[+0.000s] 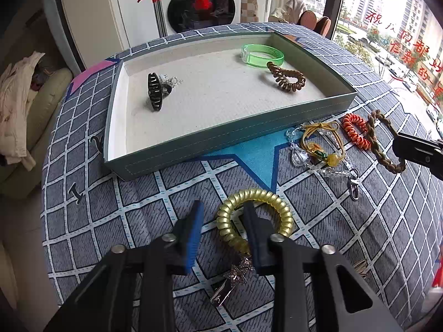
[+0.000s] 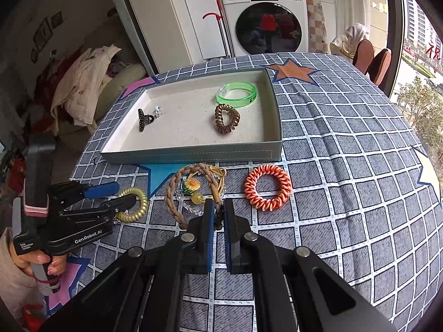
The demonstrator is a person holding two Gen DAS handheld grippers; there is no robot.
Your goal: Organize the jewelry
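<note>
Soft daylight enters from the window (image 1: 387,41) on the right, where the view outside is washed pale; the patterned cloth (image 1: 110,207) is evenly lit, with only faint shadows; fisheye distortion bows straight lines and blackens the corners; the washing machine door (image 2: 268,31) carries dull reflections; focus is sharp mid-frame.

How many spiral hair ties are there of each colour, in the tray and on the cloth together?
Brown spiral hair tie, in the tray: 1
Gold spiral hair tie, on the cloth, left gripper open around its coil: 1
Orange spiral hair tie, on the cloth: 1
Total: 3
</note>
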